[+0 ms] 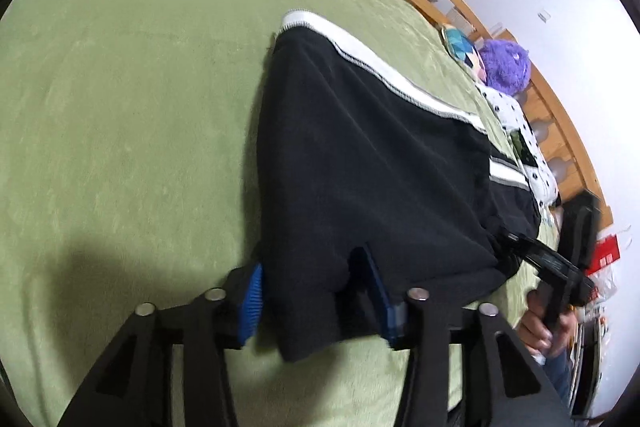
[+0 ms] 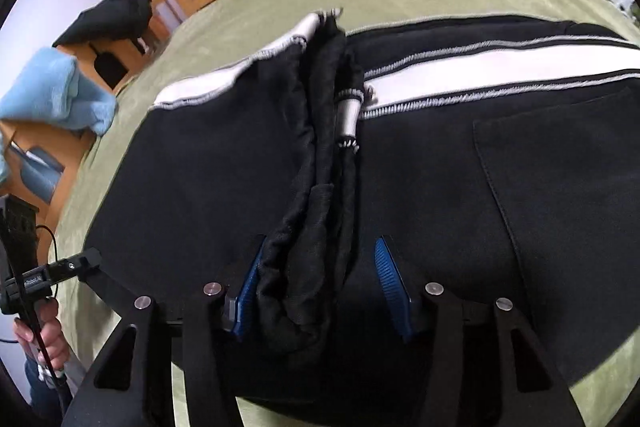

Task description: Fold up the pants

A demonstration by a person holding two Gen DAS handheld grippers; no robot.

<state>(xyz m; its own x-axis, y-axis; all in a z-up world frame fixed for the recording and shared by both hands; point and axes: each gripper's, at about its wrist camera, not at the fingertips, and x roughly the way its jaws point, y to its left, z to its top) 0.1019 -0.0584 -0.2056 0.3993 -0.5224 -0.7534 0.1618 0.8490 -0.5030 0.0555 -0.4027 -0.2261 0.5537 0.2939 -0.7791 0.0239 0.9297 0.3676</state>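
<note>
Both claws spread over black pants (image 1: 360, 163) on green bedspread (image 1: 120, 107); no pad pressing cloth.

Left gripper (image 1: 316, 301) parted around a pant corner; right gripper (image 2: 320, 291) parted astride bunched folded edge; left view alone: purple plush (image 1: 506, 61), spotted pillow (image 1: 520, 131), other hand on its handle; right view alone: back pocket, blue towel (image 2: 52, 87), dark garment on chair (image 2: 108, 19).

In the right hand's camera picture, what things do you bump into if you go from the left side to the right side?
The person's hand holding the left gripper → blue towel → right gripper over the bunched black pants → pants' back pocket.
</note>
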